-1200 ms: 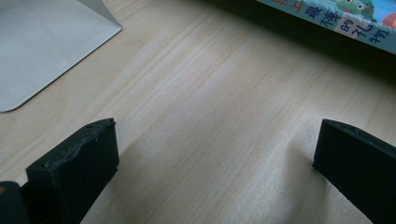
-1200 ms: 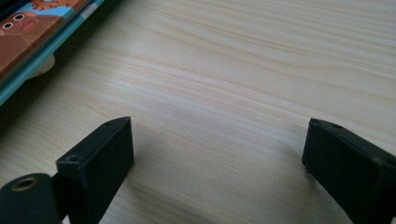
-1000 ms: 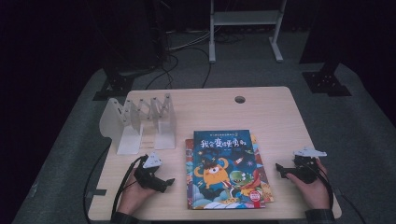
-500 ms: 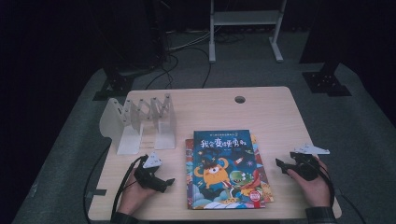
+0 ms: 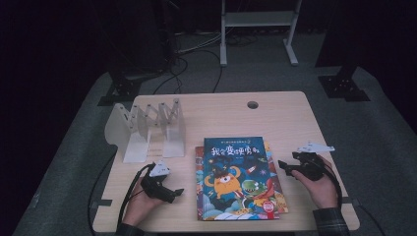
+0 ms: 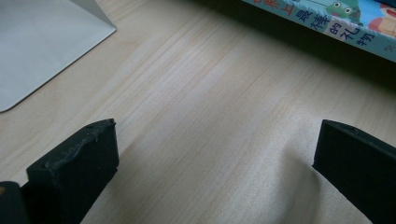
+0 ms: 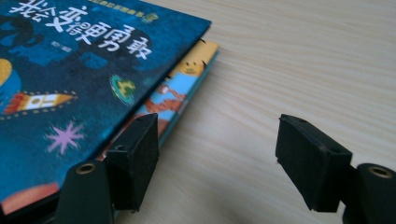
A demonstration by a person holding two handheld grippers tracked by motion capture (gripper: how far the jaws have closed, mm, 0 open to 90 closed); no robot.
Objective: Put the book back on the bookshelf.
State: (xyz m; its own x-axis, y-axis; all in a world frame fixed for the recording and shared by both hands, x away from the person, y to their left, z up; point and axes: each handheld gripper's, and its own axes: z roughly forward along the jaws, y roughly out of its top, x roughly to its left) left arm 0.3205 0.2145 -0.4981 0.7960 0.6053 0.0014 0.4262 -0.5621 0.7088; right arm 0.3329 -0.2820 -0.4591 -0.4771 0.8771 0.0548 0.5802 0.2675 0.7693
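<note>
Dark blue cartoon-covered book [image 5: 234, 173], pale wood table [image 5: 275, 118], white rack [image 5: 147, 130].

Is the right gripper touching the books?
Cannot tell. In the right gripper view, one finger overlaps the edge of the books, hiding any gap; the other stands over bare table. Nothing sits between them.

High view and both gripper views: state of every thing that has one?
Top book: closed, flat, cover up.
Books beneath: closed, flat, edges poking out.
Book rack: upright, empty.
Left gripper: open over bare table.
Right gripper: open, jaws have just been closing, nothing between them, beside the books.
</note>
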